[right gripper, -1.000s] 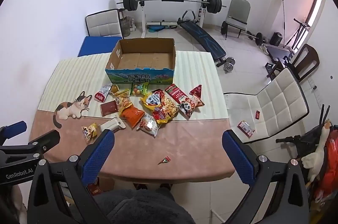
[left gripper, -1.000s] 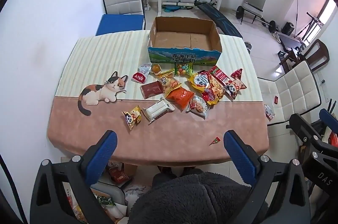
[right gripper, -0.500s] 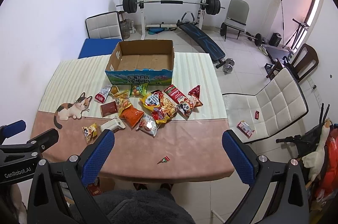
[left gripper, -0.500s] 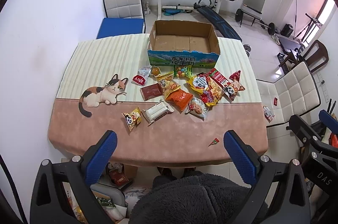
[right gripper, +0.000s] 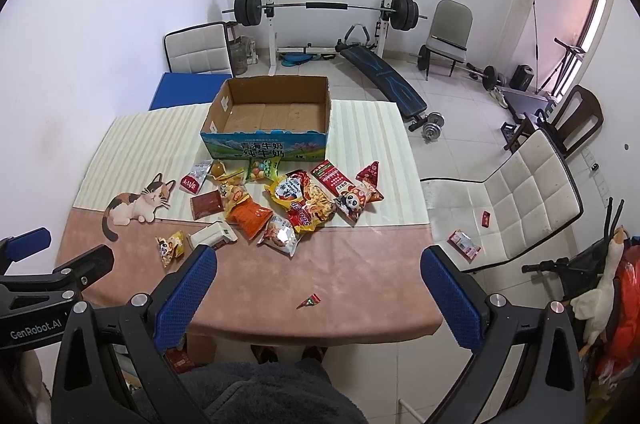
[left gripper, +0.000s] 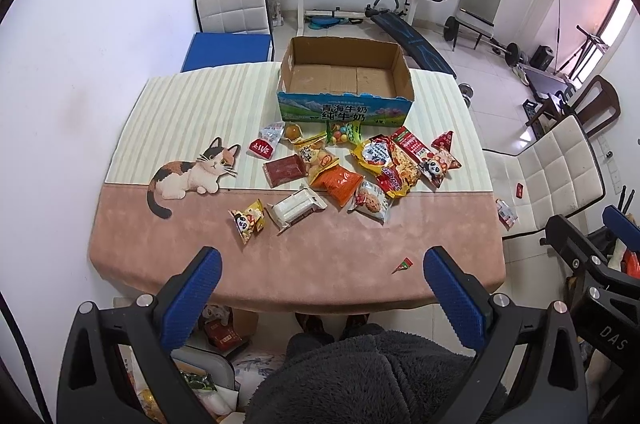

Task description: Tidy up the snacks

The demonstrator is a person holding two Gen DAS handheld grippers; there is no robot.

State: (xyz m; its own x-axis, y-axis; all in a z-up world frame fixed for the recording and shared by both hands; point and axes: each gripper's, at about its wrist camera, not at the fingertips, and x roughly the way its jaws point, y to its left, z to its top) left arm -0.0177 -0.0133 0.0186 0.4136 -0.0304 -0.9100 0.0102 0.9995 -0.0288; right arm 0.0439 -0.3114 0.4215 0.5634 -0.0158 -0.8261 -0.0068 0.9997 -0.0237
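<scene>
Barely anything changes from a second ago: both views sit slightly higher, snacks untouched. The left gripper [left gripper: 320, 274] and right gripper [right gripper: 318, 274] hang spread wide, holding nothing, off the table's [left gripper: 320, 264] near edge. The snack pile [left gripper: 344, 164] lies mid-table, just before the empty cardboard box [left gripper: 346, 80]. Only the right view catches the dumbbell [right gripper: 434, 128]. Small wrappers are unreadable.

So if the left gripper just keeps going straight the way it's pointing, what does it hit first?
Probably the bare pink tablecloth near the table's front edge; the left gripper is open and empty. The white snack packet lies just beyond. Depth is uncertain.
</scene>
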